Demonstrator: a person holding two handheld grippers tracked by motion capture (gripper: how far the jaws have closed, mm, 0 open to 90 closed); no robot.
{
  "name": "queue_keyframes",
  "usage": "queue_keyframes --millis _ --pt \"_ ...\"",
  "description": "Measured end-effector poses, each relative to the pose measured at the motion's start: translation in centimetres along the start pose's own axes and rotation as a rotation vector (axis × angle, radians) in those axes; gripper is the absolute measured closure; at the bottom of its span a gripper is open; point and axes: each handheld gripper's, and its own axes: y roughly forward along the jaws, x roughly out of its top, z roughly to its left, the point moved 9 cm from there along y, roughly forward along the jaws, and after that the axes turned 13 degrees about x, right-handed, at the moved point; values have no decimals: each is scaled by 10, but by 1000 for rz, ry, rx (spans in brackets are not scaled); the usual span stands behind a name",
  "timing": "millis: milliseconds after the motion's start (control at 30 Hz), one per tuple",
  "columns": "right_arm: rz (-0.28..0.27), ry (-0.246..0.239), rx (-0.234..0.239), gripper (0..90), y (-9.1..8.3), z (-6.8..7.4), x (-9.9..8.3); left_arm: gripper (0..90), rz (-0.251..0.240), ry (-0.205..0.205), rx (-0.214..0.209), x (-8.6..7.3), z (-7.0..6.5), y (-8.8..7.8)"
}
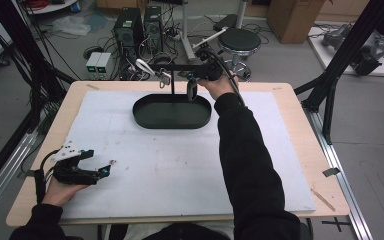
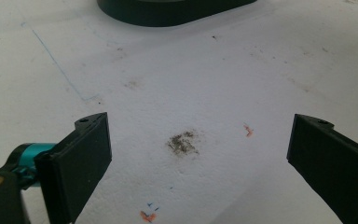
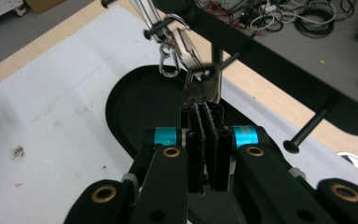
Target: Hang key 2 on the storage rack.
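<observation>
One black stand rises from one oval black tray (image 1: 150,120) at the far middle of the counter (image 1: 300,150); its thin post carries a crossbar (image 1: 177,66) with short pegs. In the right gripper view, one silver carabiner (image 3: 182,44) hangs by a ring on a peg of that bar, and just beside it a black key fob (image 3: 204,91) with a metal loop at its top is held up above the tray.

The right hand-held gripper (image 3: 205,140) is clamped on the key fob, its two pads pressed together on the fob's lower part. In the high view this gripper (image 1: 192,85) sits just under the crossbar, with the carabiner and the post close at its side, crowding the peg.

The left hand-held gripper (image 1: 102,172) rests low at the near left of the counter, well apart from the tray, its jaws wide apart with nothing between them, over a dark smudge (image 2: 182,142) on the white mat (image 1: 180,170).

Beyond the counter stand one round stool (image 1: 239,41) and two computer towers (image 1: 140,27) among cables.
</observation>
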Motion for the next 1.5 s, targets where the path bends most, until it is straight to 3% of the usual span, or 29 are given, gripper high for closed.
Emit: queue_keyframes --millis 167,433,633,800,1067,1133,1167,1267,1300,1500 --pt "29 4 -14 882 8 -6 -9 69 -1 2 -1 0 0 -1" --pt "44 -12 -43 881 17 -7 -9 69 -5 0 -3 1 0 -1" --pt "37 9 -69 881 23 -16 -9 69 -6 1 0 1 0 -1" --pt "-1 31 -78 880 29 -21 -6 69 -8 0 2 1 1 -1" --pt "-1 27 -142 864 37 -29 -6 69 -8 -1 1 1 1 -1" --pt "-13 35 -132 839 37 -29 -7 68 -12 -5 2 2 1 -1" --pt "-25 33 -119 817 37 -28 -8 68 -13 -6 2 2 2 -2" --pt "-64 35 -61 639 37 -21 -10 69 -15 -14 9 2 3 -2" --pt "-76 13 -50 589 37 -19 -10 68 -19 -20 11 3 3 -2" --pt "-26 -27 0 203 40 -2 -18 68 -21 -31 17 3 5 -3"
